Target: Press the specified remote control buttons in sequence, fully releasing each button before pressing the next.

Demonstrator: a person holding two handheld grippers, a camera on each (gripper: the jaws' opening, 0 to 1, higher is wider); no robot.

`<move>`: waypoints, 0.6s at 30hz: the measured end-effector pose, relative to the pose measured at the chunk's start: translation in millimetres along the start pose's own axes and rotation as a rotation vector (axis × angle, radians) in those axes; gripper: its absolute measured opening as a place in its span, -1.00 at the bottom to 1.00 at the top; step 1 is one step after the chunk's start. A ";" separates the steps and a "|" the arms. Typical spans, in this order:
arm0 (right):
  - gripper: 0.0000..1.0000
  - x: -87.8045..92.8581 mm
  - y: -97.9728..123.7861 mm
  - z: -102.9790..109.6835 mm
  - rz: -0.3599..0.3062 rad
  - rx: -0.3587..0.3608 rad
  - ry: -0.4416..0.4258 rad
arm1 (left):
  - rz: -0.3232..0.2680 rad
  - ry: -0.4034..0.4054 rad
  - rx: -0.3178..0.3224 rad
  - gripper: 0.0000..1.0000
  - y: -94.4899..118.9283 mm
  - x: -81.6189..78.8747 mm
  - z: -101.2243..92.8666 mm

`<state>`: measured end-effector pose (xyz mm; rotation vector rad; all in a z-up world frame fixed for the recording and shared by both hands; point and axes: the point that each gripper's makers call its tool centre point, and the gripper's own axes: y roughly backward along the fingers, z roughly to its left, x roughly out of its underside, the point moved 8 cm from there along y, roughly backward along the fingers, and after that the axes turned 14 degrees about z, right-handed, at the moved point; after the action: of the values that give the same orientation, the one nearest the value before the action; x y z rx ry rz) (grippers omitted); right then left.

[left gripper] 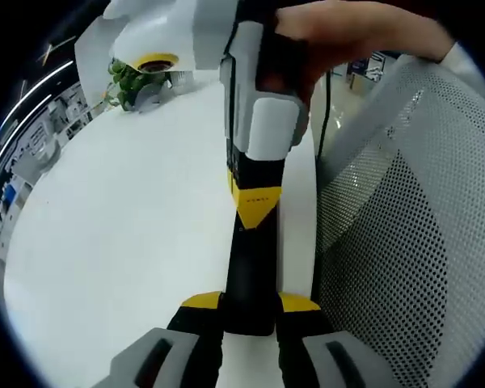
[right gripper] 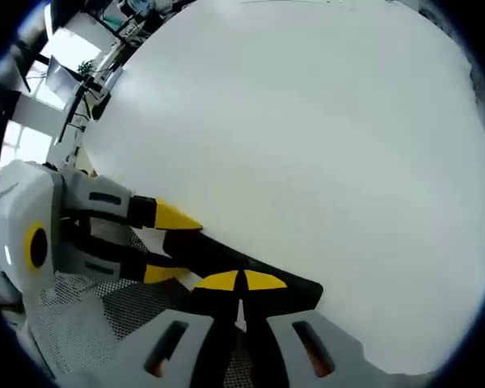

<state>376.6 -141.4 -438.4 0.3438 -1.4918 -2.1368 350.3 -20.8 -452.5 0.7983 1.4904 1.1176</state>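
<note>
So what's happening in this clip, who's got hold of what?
A person works two handheld grippers over a white table. The left gripper clamps one end of a black remote and holds it out. The right gripper, gripped by a hand, has its jaws closed and their yellow tips set on the remote's face, apparently pressing. Which button can't be made out.

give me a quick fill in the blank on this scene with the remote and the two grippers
1. The left gripper is shut on a long ____ remote.
2. The right gripper has its yellow tips closed ____ the remote's far end.
3. The table under the remote is ____.
4. Beside the table stands a ____ mesh chair.

Missing words: black; against; white; grey
</note>
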 end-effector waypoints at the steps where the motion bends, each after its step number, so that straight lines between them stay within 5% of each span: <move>1: -1.00 0.3 0.2 0.1 -0.006 0.004 0.002 | 0.000 0.000 0.000 -0.51 0.0 0.0 0.0; 12: -1.00 0.9 -2.2 4.9 -0.001 0.009 0.025 | 0.000 0.010 0.002 -0.51 -0.1 0.0 -0.2; 18: -1.00 3.0 -3.2 12.5 -0.018 0.127 0.161 | -0.002 0.012 0.002 -0.51 -0.4 0.1 -0.6</move>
<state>367.2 -132.2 -436.6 0.5628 -1.5387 -1.9811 349.8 -21.0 -452.9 0.7929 1.5019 1.1215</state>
